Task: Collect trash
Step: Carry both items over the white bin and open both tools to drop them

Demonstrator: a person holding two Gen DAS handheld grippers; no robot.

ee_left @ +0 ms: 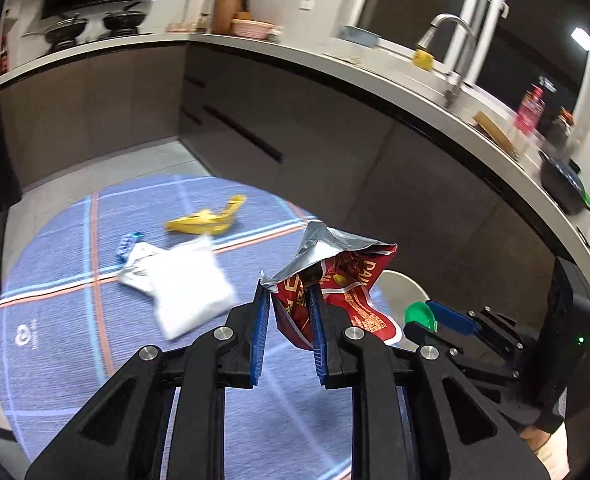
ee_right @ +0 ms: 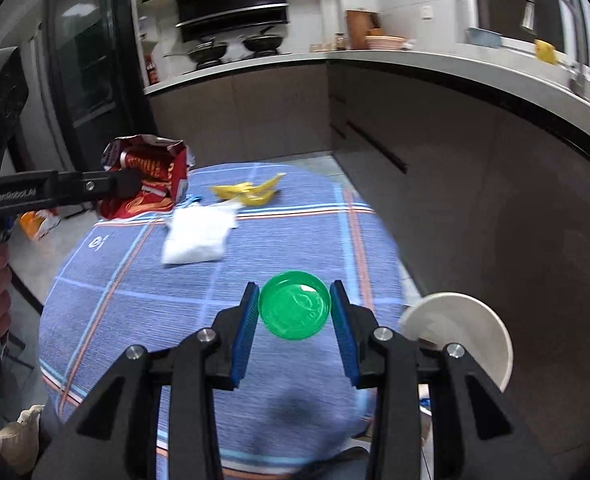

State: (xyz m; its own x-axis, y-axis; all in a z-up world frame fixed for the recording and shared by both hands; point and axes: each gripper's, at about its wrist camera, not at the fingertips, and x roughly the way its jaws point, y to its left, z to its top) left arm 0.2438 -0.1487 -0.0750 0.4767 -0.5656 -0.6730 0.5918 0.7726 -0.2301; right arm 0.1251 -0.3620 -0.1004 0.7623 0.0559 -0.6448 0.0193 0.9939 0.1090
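The left gripper point(ee_left: 289, 304) is pinching a crinkly, feather-light red snack bag point(ee_left: 335, 280) by its edge, fingers nearly closed. The right gripper point(ee_right: 295, 312) is squeezing a stiff, slick green lid point(ee_right: 295, 305) across its rim. The limp banana peel point(ee_right: 251, 194) at 12 o'clock probably wants a mid-strip pinch.

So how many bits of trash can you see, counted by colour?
Red: 1, the crinkled red foil snack bag in the left gripper
Green: 1, the round green plastic lid in the right gripper
Yellow: 1, the yellow banana peel
White: 1, the white plastic packet
Blue: 1, the small blue wrapper
Total: 5
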